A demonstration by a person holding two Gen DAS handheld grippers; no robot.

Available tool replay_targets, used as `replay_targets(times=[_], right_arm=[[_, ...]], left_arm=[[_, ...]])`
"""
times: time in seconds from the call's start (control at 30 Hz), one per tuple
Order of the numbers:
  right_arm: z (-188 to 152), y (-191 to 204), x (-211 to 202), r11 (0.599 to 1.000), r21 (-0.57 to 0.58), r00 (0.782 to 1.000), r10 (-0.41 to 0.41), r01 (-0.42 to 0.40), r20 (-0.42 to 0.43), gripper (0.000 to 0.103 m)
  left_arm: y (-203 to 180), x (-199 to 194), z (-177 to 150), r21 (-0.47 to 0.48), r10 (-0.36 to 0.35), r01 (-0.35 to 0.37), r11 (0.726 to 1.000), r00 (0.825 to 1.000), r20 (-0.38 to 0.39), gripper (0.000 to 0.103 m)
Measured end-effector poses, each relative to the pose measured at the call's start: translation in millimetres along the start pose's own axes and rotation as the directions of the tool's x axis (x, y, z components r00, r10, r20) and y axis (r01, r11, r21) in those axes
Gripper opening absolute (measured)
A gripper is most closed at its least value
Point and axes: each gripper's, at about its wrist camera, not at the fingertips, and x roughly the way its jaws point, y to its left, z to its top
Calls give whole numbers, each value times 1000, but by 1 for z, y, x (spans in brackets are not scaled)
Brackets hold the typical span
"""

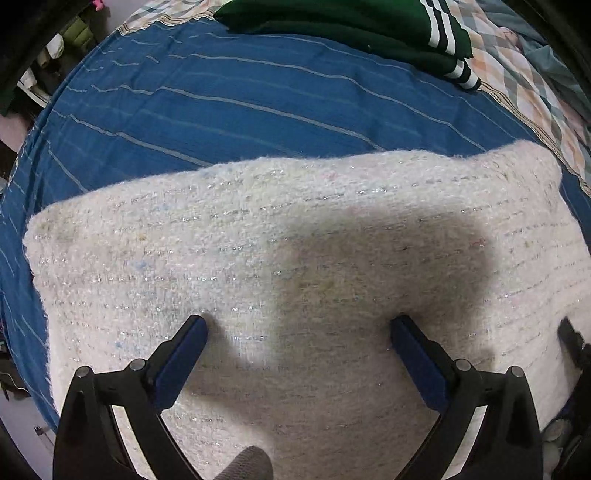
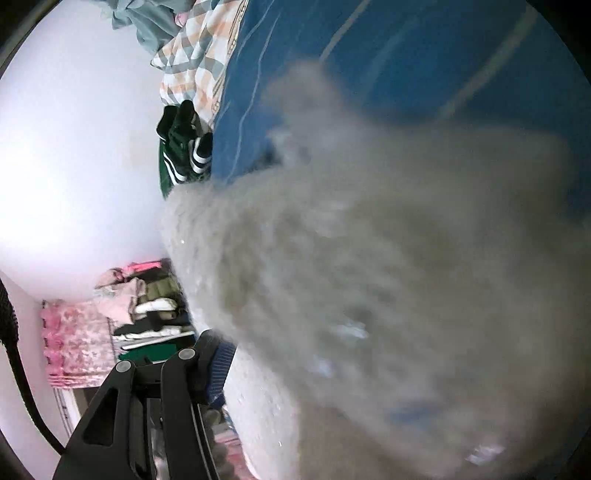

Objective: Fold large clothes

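Note:
A fuzzy cream knit garment (image 1: 280,258) with silver threads lies folded flat on the blue striped bedsheet (image 1: 229,96). My left gripper (image 1: 299,328) hovers over its near part, open and empty, blue pads spread wide. In the right wrist view the same cream garment (image 2: 388,288) fills the frame, blurred and very close, draped over the gripper. Only one finger (image 2: 218,365) of my right gripper shows, pressed against the cloth; the other is hidden behind it. The tip of the right gripper (image 1: 570,339) shows at the right edge of the left wrist view.
A folded dark green garment with white stripes (image 1: 369,26) lies at the far side of the bed, also in the right wrist view (image 2: 184,147). A checked quilt (image 1: 524,74) lies far right. Stacked clothes (image 2: 147,314) and a white wall (image 2: 74,147) stand beyond the bed edge.

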Motion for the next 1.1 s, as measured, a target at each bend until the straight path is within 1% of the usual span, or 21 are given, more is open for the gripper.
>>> replay_targets(times=[0.03, 0.1, 0.17, 0.23, 0.33, 0.43, 0.53, 0.57, 0.6, 0.63, 0.67, 0.73, 0.77, 0.83, 0.87, 0.93, 0.97, 1.0, 1.03, 1.07, 1.1], right_arm=[[2, 2, 3, 1000, 5, 1000, 13, -13, -1, 60], [2, 19, 5, 999, 6, 999, 36, -36, -2, 46], [0, 30, -1, 999, -19, 999, 51, -51, 8, 28], [-5, 49, -10, 996, -64, 998, 67, -65, 18, 20], [-15, 84, -18, 987, -145, 997, 72, -70, 10, 19], [-30, 130, -18, 967, -251, 999, 40, -41, -8, 19], [-50, 173, -12, 933, -360, 1000, -20, 12, -18, 19], [-58, 194, -6, 910, -412, 999, -49, 35, -23, 19], [-63, 203, -5, 898, -438, 998, -59, 42, -26, 19], [-70, 219, 2, 876, -479, 997, -75, 51, -31, 19], [-81, 238, 8, 846, -530, 995, -95, 60, -39, 19], [-107, 266, 16, 779, -622, 989, -138, 75, -54, 19], [-126, 284, 26, 725, -684, 983, -169, 78, -68, 19], [-159, 310, 52, 633, -771, 971, -218, 68, -93, 18], [-182, 324, 71, 576, -816, 962, -248, 51, -115, 18], [-224, 334, 101, 489, -872, 944, -293, 13, -150, 18], [-252, 338, 124, 443, -896, 929, -324, -19, -180, 18], [-276, 338, 140, 400, -916, 912, -358, -42, -198, 18], [-311, 331, 168, 334, -940, 888, -410, -66, -208, 18], [-336, 323, 191, 286, -954, 865, -454, -84, -212, 18], [-352, 315, 206, 255, -962, 845, -490, -94, -212, 18]], left_arm=[[1, 0, 0, -6, -5, 5, 1000, 1000, 0, 103], [2, 2, 0, -19, -17, 17, 1000, 1000, 0, 103], [3, 3, 1, -24, -24, 24, 999, 1000, 3, 103], [8, 4, 5, -28, -33, 33, 999, 999, 4, 103], [19, 4, 4, -34, -51, 51, 998, 999, 3, 103], [30, 4, 4, -50, -77, 77, 996, 997, 5, 103], [47, 1, 1, -81, -106, 106, 991, 994, 6, 103], [52, -3, 1, -98, -113, 114, 989, 994, 9, 103], [59, -8, 0, -114, -120, 121, 986, 993, 16, 103], [70, -16, -1, -139, -130, 132, 981, 991, 20, 103], [83, -25, -4, -173, -141, 143, 975, 990, 25, 103], [118, -51, -17, -244, -142, 154, 957, 988, 63, 103], [137, -66, -27, -282, -135, 153, 947, 987, 82, 103], [183, -91, -55, -363, -100, 131, 923, 990, 103, 103], [203, -102, -71, -403, -77, 112, 908, 992, 101, 103], [250, -119, -106, -488, -21, 58, 871, 996, 82, 103], [276, -127, -128, -537, 14, 22, 843, 998, 64, 103], [293, -131, -146, -566, 37, 0, 824, 998, 53, 103], [304, -130, -166, -592, 62, -28, 805, 997, 38, 103], [316, -132, -184, -618, 88, -61, 784, 996, 13, 103], [328, -133, -202, -645, 109, -93, 759, 994, -14, 103]])
